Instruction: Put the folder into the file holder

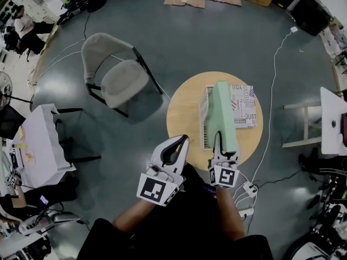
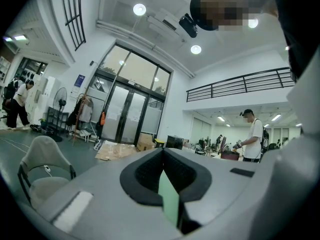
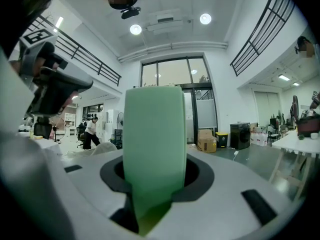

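Note:
A pale green folder (image 1: 222, 112) stands upright on its edge over the round wooden table (image 1: 184, 112). My right gripper (image 1: 223, 145) is shut on its near end. In the right gripper view the folder (image 3: 152, 144) fills the space between the jaws and rises straight up. A white file holder (image 1: 205, 121) lies on the table, right against the folder's left side. My left gripper (image 1: 181, 141) hovers at the table's front left edge, with its tips together and nothing held. A green sliver shows through the loop of the left gripper (image 2: 161, 151).
A printed magazine (image 1: 244, 106) lies on the table to the right of the folder. A grey chair (image 1: 116, 75) stands to the left of the table. White tables (image 1: 38, 140) (image 1: 333, 121) flank the scene. A cable runs to a power strip (image 1: 249, 188) on the floor.

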`<action>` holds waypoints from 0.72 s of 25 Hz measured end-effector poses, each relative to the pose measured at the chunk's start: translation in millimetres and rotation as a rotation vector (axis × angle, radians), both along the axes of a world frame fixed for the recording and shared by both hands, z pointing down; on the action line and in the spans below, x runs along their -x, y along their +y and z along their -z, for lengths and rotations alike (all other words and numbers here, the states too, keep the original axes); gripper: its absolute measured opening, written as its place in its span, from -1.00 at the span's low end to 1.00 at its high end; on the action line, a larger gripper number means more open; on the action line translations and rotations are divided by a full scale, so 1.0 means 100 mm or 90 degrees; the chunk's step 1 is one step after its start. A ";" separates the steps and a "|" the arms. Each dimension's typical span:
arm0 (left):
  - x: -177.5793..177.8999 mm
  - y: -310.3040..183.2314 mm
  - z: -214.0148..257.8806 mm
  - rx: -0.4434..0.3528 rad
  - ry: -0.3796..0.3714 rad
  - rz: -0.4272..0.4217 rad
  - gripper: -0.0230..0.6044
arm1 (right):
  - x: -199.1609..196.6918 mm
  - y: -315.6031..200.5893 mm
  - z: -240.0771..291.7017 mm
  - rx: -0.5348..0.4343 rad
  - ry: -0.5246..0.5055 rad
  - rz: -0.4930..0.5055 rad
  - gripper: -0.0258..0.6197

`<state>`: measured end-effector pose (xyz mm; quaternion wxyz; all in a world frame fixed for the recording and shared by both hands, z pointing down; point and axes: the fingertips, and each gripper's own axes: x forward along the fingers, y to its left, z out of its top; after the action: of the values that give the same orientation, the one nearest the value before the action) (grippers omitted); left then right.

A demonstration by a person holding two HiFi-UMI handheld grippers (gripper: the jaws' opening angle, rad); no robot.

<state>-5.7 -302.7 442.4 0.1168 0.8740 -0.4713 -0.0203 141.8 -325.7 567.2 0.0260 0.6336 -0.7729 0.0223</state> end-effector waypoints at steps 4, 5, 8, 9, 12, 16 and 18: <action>0.00 -0.02 0.01 0.000 0.001 -0.001 -0.92 | 0.01 0.00 -0.13 0.018 0.009 0.008 -0.47; 0.00 -0.02 0.02 0.000 0.001 -0.001 -0.92 | 0.01 0.00 -0.15 0.021 0.011 0.009 -0.47; -0.02 -0.03 0.03 0.000 0.002 -0.002 -0.92 | 0.01 0.00 -0.21 0.028 0.011 0.011 -0.46; -0.03 -0.03 0.04 0.000 0.003 -0.002 -0.92 | 0.00 0.00 -0.23 0.031 0.012 0.012 -0.46; -0.05 -0.03 0.03 0.000 0.003 -0.004 -0.92 | 0.00 0.00 -0.29 0.038 0.013 0.014 -0.46; -0.09 -0.02 0.02 0.000 0.004 -0.006 -0.92 | 0.00 -0.01 -0.39 0.050 0.019 0.018 -0.46; -0.09 -0.02 0.03 -0.001 0.005 -0.007 -0.92 | 0.00 -0.01 -0.43 0.057 0.021 0.020 -0.45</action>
<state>3.2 -304.4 439.8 0.1182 0.8764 -0.4662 -0.0233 141.4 -326.4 610.7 0.0676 0.6197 -0.7805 0.0462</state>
